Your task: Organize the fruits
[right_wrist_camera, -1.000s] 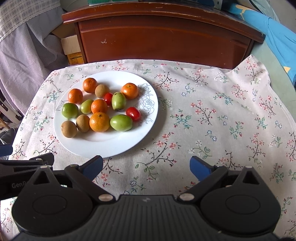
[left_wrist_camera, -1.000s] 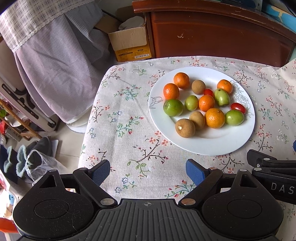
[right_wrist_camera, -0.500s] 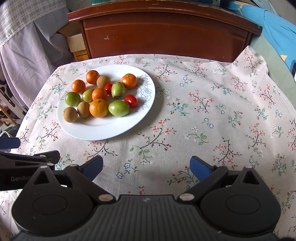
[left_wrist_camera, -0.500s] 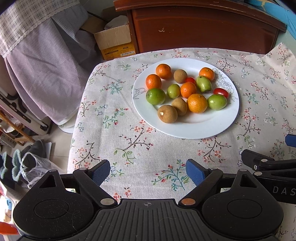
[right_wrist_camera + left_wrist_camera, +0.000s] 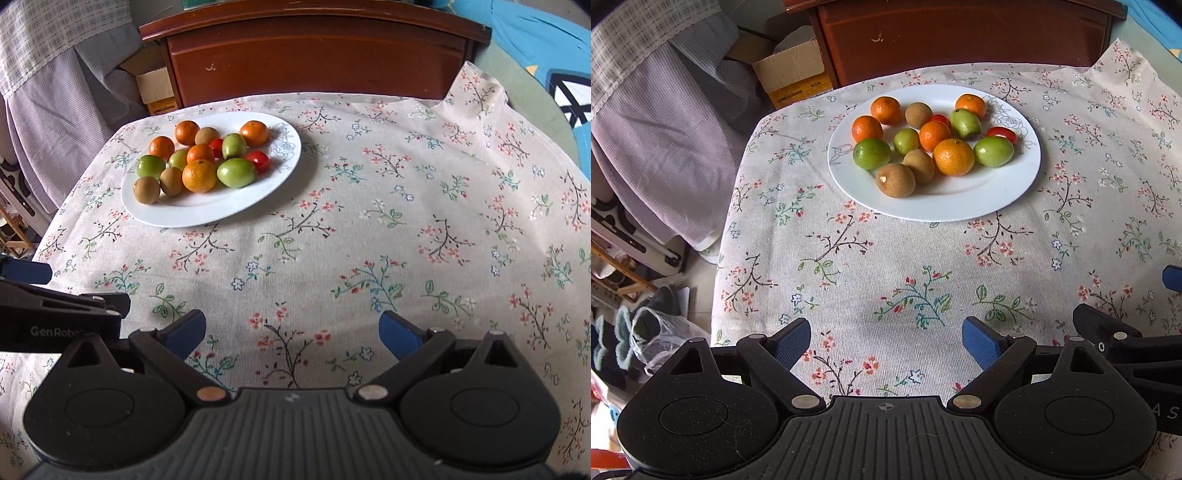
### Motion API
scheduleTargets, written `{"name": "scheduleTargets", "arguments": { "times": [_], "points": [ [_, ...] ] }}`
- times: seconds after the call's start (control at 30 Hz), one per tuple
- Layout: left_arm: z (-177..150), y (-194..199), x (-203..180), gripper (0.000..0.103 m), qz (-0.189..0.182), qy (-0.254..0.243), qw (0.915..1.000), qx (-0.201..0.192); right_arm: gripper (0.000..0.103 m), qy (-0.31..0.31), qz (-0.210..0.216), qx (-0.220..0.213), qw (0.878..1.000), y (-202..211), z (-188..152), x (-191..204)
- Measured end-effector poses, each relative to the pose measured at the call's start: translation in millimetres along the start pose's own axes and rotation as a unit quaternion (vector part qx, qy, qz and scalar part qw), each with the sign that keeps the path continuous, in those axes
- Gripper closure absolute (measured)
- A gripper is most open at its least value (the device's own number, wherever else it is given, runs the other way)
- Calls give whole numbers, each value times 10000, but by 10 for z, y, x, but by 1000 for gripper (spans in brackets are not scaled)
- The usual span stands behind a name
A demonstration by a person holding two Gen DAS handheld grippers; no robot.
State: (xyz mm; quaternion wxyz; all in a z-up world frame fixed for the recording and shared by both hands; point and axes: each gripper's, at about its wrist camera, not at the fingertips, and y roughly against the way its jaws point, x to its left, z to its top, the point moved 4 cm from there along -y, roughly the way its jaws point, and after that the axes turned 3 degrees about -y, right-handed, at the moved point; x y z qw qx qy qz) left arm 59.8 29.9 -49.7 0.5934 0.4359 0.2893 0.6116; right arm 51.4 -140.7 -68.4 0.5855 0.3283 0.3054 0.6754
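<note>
A white plate (image 5: 945, 206) sits on the floral tablecloth, far and slightly right in the left wrist view, far left in the right wrist view (image 5: 177, 218). It holds several small fruits: oranges (image 5: 953, 156), green ones (image 5: 871, 153), brown ones (image 5: 895, 180) and red cherry tomatoes (image 5: 1001, 133). My left gripper (image 5: 885, 341) is open and empty, well short of the plate. My right gripper (image 5: 291, 330) is open and empty, over bare cloth to the right of the plate.
A dark wooden cabinet (image 5: 960, 40) stands behind the table. A cardboard box (image 5: 790, 79) and draped grey cloth (image 5: 665, 122) lie off the left edge. The table's left edge (image 5: 727, 229) drops to a cluttered floor. The right gripper's side shows at right (image 5: 1126, 347).
Both grippers have pulled back and up from the plate, so the plate looks smaller and farther. Their jaws stay open. The fruits have not moved.
</note>
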Motion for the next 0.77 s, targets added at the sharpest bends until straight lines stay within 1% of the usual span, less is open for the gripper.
{"name": "scheduleTargets", "arguments": {
  "times": [0.13, 0.2, 0.27, 0.33, 0.5, 0.63, 0.77],
  "points": [
    [-88, -9, 25, 12, 70, 14, 10000, 38, 3, 110, -90, -39, 9999, 11, -156, 12],
    [-140, -21, 52, 12, 101, 58, 9999, 93, 3, 198, -234, -195, 9993, 43, -254, 0],
    [-195, -23, 83, 12, 79, 122, 9998, 117, 3, 230, -218, -408, 9987, 67, -331, -9],
    [-221, -8, 89, 12, 83, 119, 9998, 100, 2, 234, -195, -489, 9983, 67, -387, -5],
    [-260, 9, 85, 12, 75, 140, 9998, 89, 1, 305, -124, -744, 9967, 43, -394, 19],
    [-273, 16, 93, 12, 74, 179, 9998, 73, 1, 301, -152, -996, 9945, 18, -414, 47],
    [-248, 17, 87, 12, 60, 218, 9997, 67, 1, 333, -133, -1015, 9942, -20, -371, 76]
  ]
}}
